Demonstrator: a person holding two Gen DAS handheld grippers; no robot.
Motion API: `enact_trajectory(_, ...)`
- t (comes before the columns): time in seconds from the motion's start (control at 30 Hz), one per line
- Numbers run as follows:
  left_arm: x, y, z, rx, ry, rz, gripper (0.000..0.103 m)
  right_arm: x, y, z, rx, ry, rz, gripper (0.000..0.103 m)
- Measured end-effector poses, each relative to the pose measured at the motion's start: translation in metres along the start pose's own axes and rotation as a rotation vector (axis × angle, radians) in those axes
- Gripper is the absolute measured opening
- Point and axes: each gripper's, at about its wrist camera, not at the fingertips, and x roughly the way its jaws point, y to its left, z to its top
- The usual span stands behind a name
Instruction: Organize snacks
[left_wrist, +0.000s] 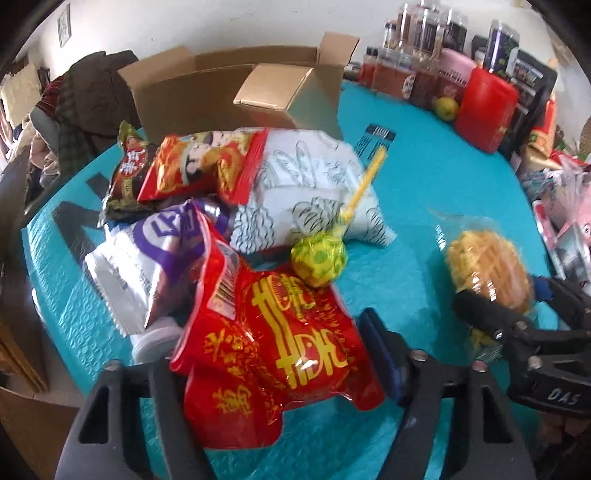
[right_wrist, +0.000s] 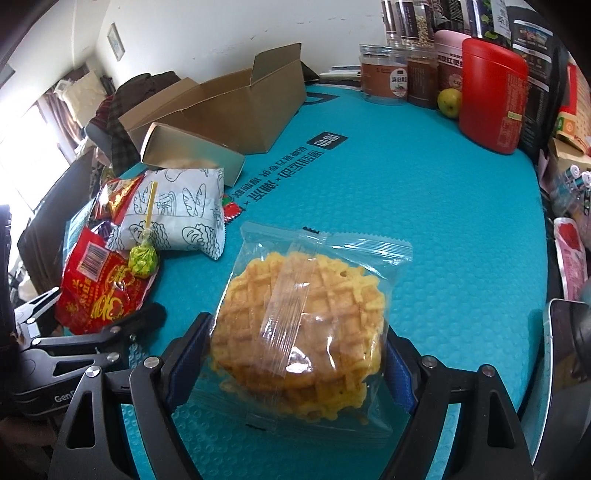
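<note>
Waffle pack (right_wrist: 299, 332), clear wrap, gripped by R tongs (right_wrist: 295, 354); L tongs (left_wrist: 280, 354) squeeze red bag (left_wrist: 273, 350).

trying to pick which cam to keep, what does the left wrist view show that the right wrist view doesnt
Only the left wrist view shows the white and purple packet and the whole pile around it.

Only the right wrist view shows the printed text on the mat, the small red wrapper and the waffle pack's seal.

Both show the red snack bag between the left gripper's jaws, the waffle pack held in the right gripper, the lollipop, the bread-print bag, the cardboard box and the red canister.
</note>
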Motion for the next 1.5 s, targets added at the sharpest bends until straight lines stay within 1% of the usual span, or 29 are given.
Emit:
enact_trajectory(0.13,-0.006,-0.002,0.001,0.021,-0.016,0.003,0.05,0.0,0.001,0.0,-0.001,-0.002,-0.004,0.084)
enact_trajectory(0.23,-0.011,0.0,-0.001,0.013,0.001,-0.029,0.05,-0.001,0.0,-0.001,0.002,-0.004,-0.005,0.084)
enact_trajectory(0.3,-0.014,0.003,-0.004,0.016,0.001,-0.037,0.05,-0.001,0.0,-0.001,0.003,-0.005,-0.008,0.084)
enact_trajectory(0.47,-0.027,0.004,-0.009,0.034,-0.036,-0.029,0.049,-0.004,0.0,-0.002,0.009,-0.01,-0.006,0.083)
enact_trajectory(0.6,-0.039,0.007,-0.013,0.032,-0.053,-0.049,0.049,-0.008,0.002,-0.004,0.011,-0.013,0.006,0.083)
enact_trajectory(0.77,-0.056,0.008,-0.014,0.045,-0.093,-0.04,0.049,-0.014,0.008,-0.008,0.004,-0.019,0.012,0.083)
enact_trajectory(0.87,-0.066,0.008,-0.014,0.069,-0.13,-0.007,0.049,-0.019,0.013,-0.009,0.003,-0.027,0.018,0.083)
enact_trajectory(0.93,-0.071,0.009,-0.012,0.078,-0.143,0.002,0.049,-0.023,0.017,-0.009,0.002,-0.035,0.028,0.083)
enact_trajectory(1.17,-0.075,0.015,0.002,0.062,-0.128,-0.02,0.049,-0.039,0.033,-0.002,-0.016,-0.071,0.041,0.083)
enact_trajectory(1.33,-0.086,0.018,0.023,0.073,-0.167,-0.017,0.049,-0.045,0.041,0.013,-0.023,-0.094,0.054,0.083)
enact_trajectory(1.37,-0.09,0.018,0.028,0.081,-0.185,-0.011,0.048,-0.047,0.042,0.017,-0.026,-0.099,0.055,0.083)
enact_trajectory(1.4,-0.093,0.017,0.033,0.091,-0.204,0.002,0.043,-0.048,0.043,0.021,-0.028,-0.106,0.055,0.083)
enact_trajectory(1.43,-0.098,0.017,0.038,0.105,-0.233,0.023,0.032,-0.05,0.044,0.025,-0.03,-0.114,0.053,0.083)
enact_trajectory(1.47,-0.102,0.018,0.044,0.116,-0.26,0.04,0.03,-0.051,0.045,0.029,-0.032,-0.122,0.052,0.083)
enact_trajectory(1.5,-0.105,0.019,0.05,0.119,-0.283,0.04,0.03,-0.053,0.046,0.034,-0.034,-0.132,0.051,0.083)
